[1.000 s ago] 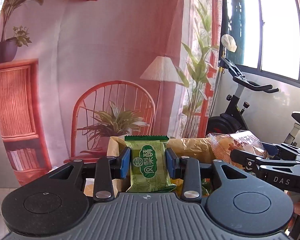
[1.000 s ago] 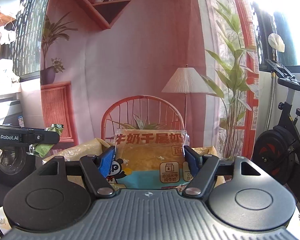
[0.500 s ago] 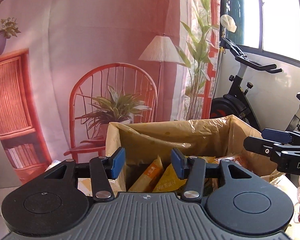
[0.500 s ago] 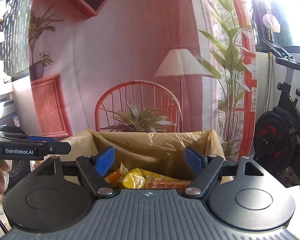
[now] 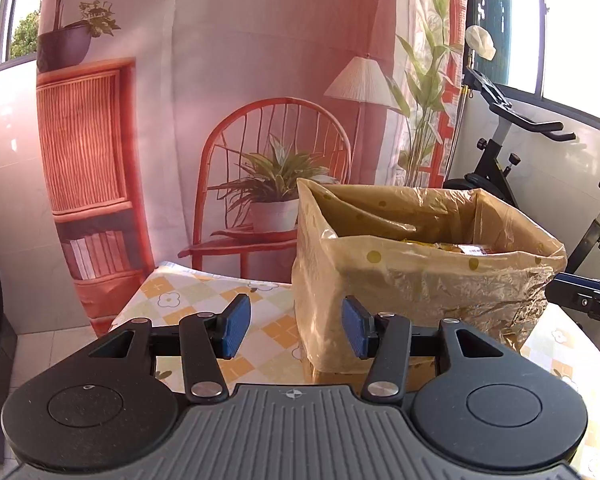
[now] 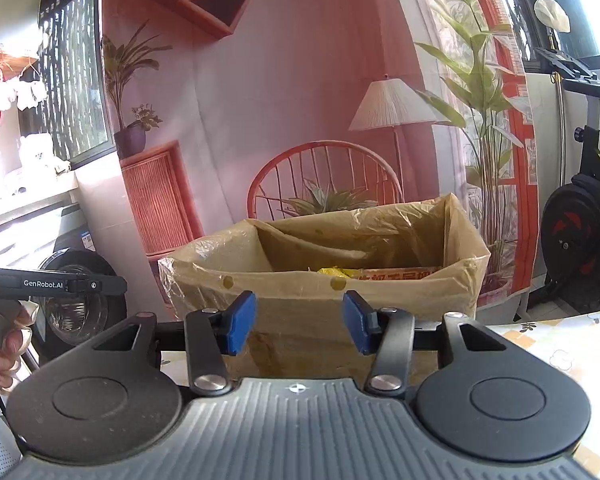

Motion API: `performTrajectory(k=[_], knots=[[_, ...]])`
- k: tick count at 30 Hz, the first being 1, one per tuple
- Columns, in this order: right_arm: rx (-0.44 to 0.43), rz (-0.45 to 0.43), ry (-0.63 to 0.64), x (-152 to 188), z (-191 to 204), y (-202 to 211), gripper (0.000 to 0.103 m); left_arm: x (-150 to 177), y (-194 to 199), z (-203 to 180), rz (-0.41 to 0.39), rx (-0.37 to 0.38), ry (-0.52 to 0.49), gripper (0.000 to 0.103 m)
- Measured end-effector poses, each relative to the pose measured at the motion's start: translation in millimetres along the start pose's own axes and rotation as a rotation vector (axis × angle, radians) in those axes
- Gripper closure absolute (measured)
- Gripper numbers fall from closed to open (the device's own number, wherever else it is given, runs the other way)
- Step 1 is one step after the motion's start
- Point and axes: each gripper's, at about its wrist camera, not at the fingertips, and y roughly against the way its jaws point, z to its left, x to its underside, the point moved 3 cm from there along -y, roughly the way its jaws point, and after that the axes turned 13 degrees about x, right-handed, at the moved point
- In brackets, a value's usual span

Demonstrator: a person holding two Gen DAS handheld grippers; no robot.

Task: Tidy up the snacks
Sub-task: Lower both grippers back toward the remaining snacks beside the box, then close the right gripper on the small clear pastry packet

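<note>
A cardboard box lined with a yellowish plastic bag (image 5: 420,276) (image 6: 320,292) stands on the checked tablecloth (image 5: 220,292). Snack packets (image 5: 466,247) lie inside it, among them a yellow packet (image 6: 336,271) and an orange one (image 6: 400,274). My left gripper (image 5: 296,332) is open and empty, low in front of the box's left corner. My right gripper (image 6: 299,328) faces the box's near wall; its jaws are closing with nothing between them. Each gripper shows in the other's view: the right gripper (image 5: 588,300) at the right edge, the left gripper (image 6: 60,284) at the left, held by a hand (image 6: 4,344).
A printed backdrop with a red chair (image 5: 276,168) hangs behind the table. An exercise bike (image 5: 500,152) (image 6: 580,232) stands to the right. A washing machine (image 6: 76,300) is on the left, below the table's edge. The tablecloth (image 6: 560,344) runs on to the right of the box.
Both grippers let go of their packets, a green one and a yellow cake one, into the box, then drew back and sank lower. The right jaws have since narrowed.
</note>
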Motion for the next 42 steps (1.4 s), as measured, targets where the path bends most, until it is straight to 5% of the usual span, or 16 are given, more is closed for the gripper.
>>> performTrajectory(k=[11, 17, 20, 28, 35, 42], knots=[[0.008, 0.117, -0.007, 58.5, -0.5, 9.3, 0.057, 60.2, 3.0, 35.6, 0.078, -0.058, 0.104, 0.05], [0.016, 0.258, -0.057, 98.6, -5.8, -6.1, 0.064, 73.2, -1.9, 50.0, 0.1, -0.082, 0.134, 0.051], [0.045, 0.338, -0.114, 115.5, -13.2, -21.5, 0.073, 78.6, -1.4, 54.4, 0.101, -0.091, 0.145, 0.051], [0.117, 0.48, -0.282, 137.9, -25.5, -62.5, 0.073, 87.2, -2.7, 61.5, 0.105, -0.097, 0.167, 0.051], [0.19, 0.51, -0.333, 139.8, -27.0, -86.2, 0.071, 97.9, -4.1, 65.1, 0.113, -0.097, 0.182, 0.051], [0.237, 0.485, -0.239, 138.5, -18.8, -98.4, 0.071, 104.9, -7.1, 67.6, 0.125, -0.104, 0.189, 0.051]])
